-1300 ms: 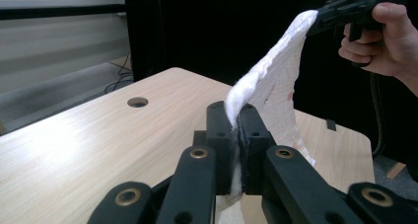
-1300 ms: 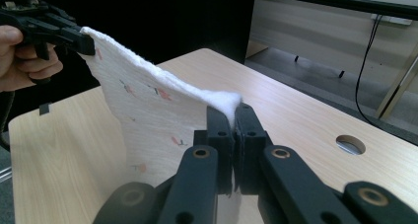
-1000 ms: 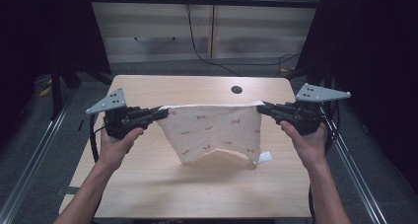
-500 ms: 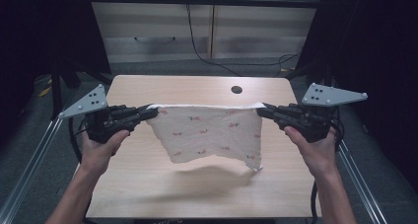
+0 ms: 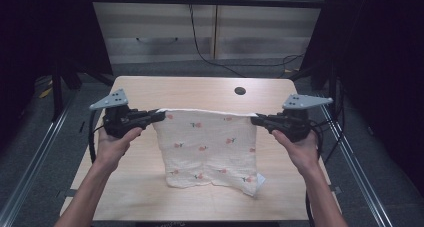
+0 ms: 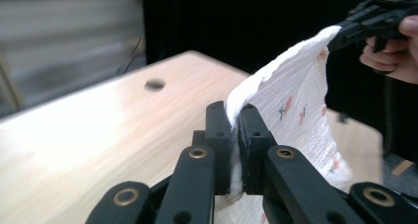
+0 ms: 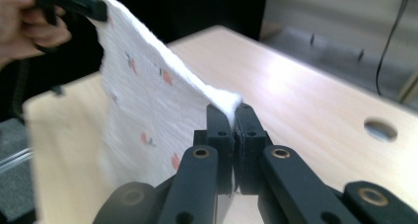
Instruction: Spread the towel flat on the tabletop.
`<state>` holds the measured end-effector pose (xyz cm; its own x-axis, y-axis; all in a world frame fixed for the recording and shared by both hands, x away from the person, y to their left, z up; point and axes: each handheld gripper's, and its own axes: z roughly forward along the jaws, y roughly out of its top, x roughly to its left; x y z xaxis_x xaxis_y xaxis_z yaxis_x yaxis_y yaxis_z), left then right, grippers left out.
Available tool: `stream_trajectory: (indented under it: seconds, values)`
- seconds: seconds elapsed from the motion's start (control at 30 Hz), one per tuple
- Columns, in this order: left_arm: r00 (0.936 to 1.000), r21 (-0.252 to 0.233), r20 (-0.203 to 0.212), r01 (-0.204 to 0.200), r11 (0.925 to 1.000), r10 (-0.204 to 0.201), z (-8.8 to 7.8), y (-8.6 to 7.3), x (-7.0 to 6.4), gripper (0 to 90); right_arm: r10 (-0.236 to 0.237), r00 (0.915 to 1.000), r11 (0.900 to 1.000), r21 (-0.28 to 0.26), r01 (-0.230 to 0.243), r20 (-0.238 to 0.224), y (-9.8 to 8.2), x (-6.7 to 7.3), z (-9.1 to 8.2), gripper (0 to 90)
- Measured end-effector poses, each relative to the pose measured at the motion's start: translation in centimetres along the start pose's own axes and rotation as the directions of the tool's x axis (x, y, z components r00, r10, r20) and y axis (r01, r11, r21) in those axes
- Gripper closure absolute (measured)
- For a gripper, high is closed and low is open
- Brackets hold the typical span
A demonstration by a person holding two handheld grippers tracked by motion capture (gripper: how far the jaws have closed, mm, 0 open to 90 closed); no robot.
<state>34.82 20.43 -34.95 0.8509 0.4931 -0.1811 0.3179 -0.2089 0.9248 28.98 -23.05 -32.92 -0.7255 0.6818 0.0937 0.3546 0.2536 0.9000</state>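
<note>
White cotton with little red flower prints, that's the cloth (image 5: 207,149), and it's up off the wooden table (image 5: 200,89), stretched out between two hand-held tools! On the left, the left gripper (image 5: 159,115) has its jaws pressed together on the cloth's upper left corner; from its own camera you can see the white fabric pinched right in the gap between the two black jaws (image 6: 233,150). Over on the right, the right gripper (image 5: 253,120) is clamped tight on the upper right corner, a tuft of cloth poking out above the jaws (image 7: 229,105). The top hem runs taut and nearly level from one tool to the other, lying across the middle of the table, parallel to its far edge. Below that line the cloth hangs down toward the near edge, its lower hem rumpled, the lower right corner (image 5: 254,184) sagging lowest with a small tag showing. A round hole (image 5: 240,91) sits in the tabletop near the far edge, right of centre, beyond the cloth. Each hand (image 5: 114,144) grips its tool from behind, forearms coming in from the near edge.
</note>
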Motion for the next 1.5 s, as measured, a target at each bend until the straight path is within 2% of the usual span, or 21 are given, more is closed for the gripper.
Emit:
stream_trajectory:
  seconds: [0.13,0.27,0.33,0.4,0.43,0.47,0.5,0.6,0.67,0.8,0.87,0.93,0.97,1.1,1.17,1.23,1.33,1.5]
  values:
    - [0.9983,0.056,-0.024,0.053,0.997,-0.052,2.9,-1.2,2.8,85.1,0.056,0.9982,0.996,0.07,-0.058,0.024,-2.1,-3.4,3.9,87.6]
    - [0.9925,0.088,-0.054,0.114,0.9896,-0.109,5.4,-2.6,5.0,83.7,0.102,0.9933,0.987,0.117,-0.108,0.055,-4.0,-6.3,7.1,87.3]
    - [0.9881,0.105,-0.073,0.143,0.9842,-0.136,6.6,-3.2,6.0,80.0,0.121,0.9896,0.982,0.134,-0.131,0.077,-4.7,-7.5,8.5,86.4]
    - [0.9812,0.111,-0.108,0.172,0.9788,-0.16,7.4,-3.6,6.9,75.4,0.144,0.9837,0.978,0.138,-0.159,0.107,-5.4,-8.6,9.7,80.9]
    - [0.9754,0.101,-0.129,0.192,0.9761,-0.179,7.6,-3.7,7.4,71.7,0.153,0.9789,0.975,0.139,-0.172,0.135,-5.6,-9.0,10.1,78.0]
    - [0.9754,0.101,-0.129,0.192,0.9761,-0.179,7.6,-3.7,7.4,67.9,0.165,0.9722,0.973,0.131,-0.188,0.166,-5.9,-9.5,10.5,75.6]
    - [0.9677,0.08,-0.151,0.215,0.9732,-0.202,7.5,-3.6,8.0,67.1,0.181,0.9673,0.972,0.119,-0.203,0.178,-6.0,-9.9,10.6,74.3]
    - [0.9574,0.057,-0.188,0.233,0.9708,-0.219,6.7,-3.5,8.8,62.2,0.2,0.9589,0.971,0.092,-0.222,0.201,-6.2,-10.4,10.5,73.0]
    - [0.9519,0.046,-0.206,0.241,0.9695,-0.227,6.1,-3.6,9.2,56.3,0.191,0.9593,0.973,0.09,-0.214,0.207,-6.3,-10.4,10.1,72.1]
    - [0.9457,0.044,-0.217,0.257,0.9653,-0.242,5.0,-4.2,9.6,56.3,0.181,0.9603,0.975,0.087,-0.203,0.212,-6.3,-10.2,9.0,70.9]
    - [0.9477,0.048,-0.212,0.254,0.966,-0.239,4.7,-4.6,9.4,56.3,0.18,0.9605,0.976,0.084,-0.201,0.212,-6.3,-10.1,8.4,70.0]
    - [0.949,0.054,-0.204,0.256,0.9651,-0.241,4.4,-5.3,9.1,55.8,0.194,0.9659,0.974,0.087,-0.211,0.172,-6.4,-10.0,7.8,66.8]
    - [0.9492,0.055,-0.197,0.261,0.9639,-0.246,4.3,-5.8,8.9,55.5,0.19,0.9674,0.974,0.092,-0.207,0.168,-6.4,-9.8,7.5,65.6]
    - [0.9591,0.098,-0.165,0.248,0.9639,-0.23,4.2,-7.3,7.7,53.7,0.156,0.9765,0.978,0.117,-0.174,0.148,-6.9,-8.5,6.8,62.1]
    - [0.9624,0.113,-0.166,0.235,0.9654,-0.215,4.0,-8.1,6.7,51.8,0.152,0.9796,0.979,0.115,-0.167,0.132,-7.4,-7.7,6.4,58.8]
    - [0.9681,0.122,-0.143,0.224,0.967,-0.206,3.8,-8.5,6.1,51.8,0.179,0.9785,0.977,0.096,-0.189,0.102,-8.3,-6.9,6.0,55.1]
    - [0.9774,0.14,-0.118,0.191,0.9714,-0.176,3.3,-8.5,4.9,49.2,0.157,0.9826,0.977,0.126,-0.169,0.099,-9.4,-5.9,5.7,51.5]
    - [0.987,0.157,-0.098,0.142,0.9774,-0.127,3.0,-8.5,3.3,45.9,0.176,0.9822,0.975,0.126,-0.183,0.064,-10.6,-4.4,4.2,50.9]
